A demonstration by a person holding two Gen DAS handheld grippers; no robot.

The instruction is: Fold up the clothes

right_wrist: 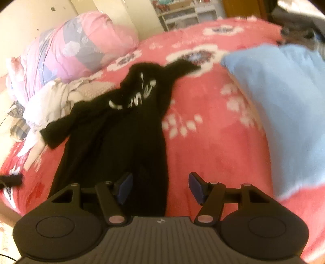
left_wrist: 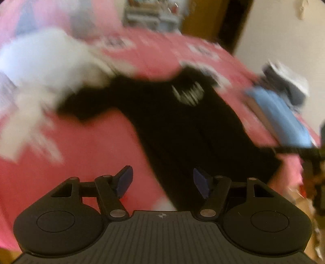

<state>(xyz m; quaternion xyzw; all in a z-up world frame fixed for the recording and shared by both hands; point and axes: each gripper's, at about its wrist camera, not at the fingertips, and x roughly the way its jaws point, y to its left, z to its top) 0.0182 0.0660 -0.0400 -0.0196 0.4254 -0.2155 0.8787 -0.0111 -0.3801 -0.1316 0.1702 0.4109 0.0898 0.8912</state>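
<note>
A black garment (left_wrist: 182, 121) with white lettering lies spread lengthwise on a pink-red floral bedspread (left_wrist: 91, 152); this view is heavily blurred. My left gripper (left_wrist: 162, 178) hangs open above the garment's near end, and its blue pads hold nothing. In the right wrist view the same black garment (right_wrist: 121, 132) runs from the near edge up the bedspread (right_wrist: 213, 152), one sleeve stretched to the far right. My right gripper (right_wrist: 160, 182) is open over the garment's near right edge. Its left finger is over black cloth and its right finger over the bedspread.
A light blue cloth (right_wrist: 284, 101) lies to the right on the bed, also seen as a blue cloth (left_wrist: 280, 115). A heap of white clothes (right_wrist: 52, 101) and a pink floral bundle (right_wrist: 81, 44) sit at the left. Shelves (right_wrist: 182, 12) stand beyond the bed.
</note>
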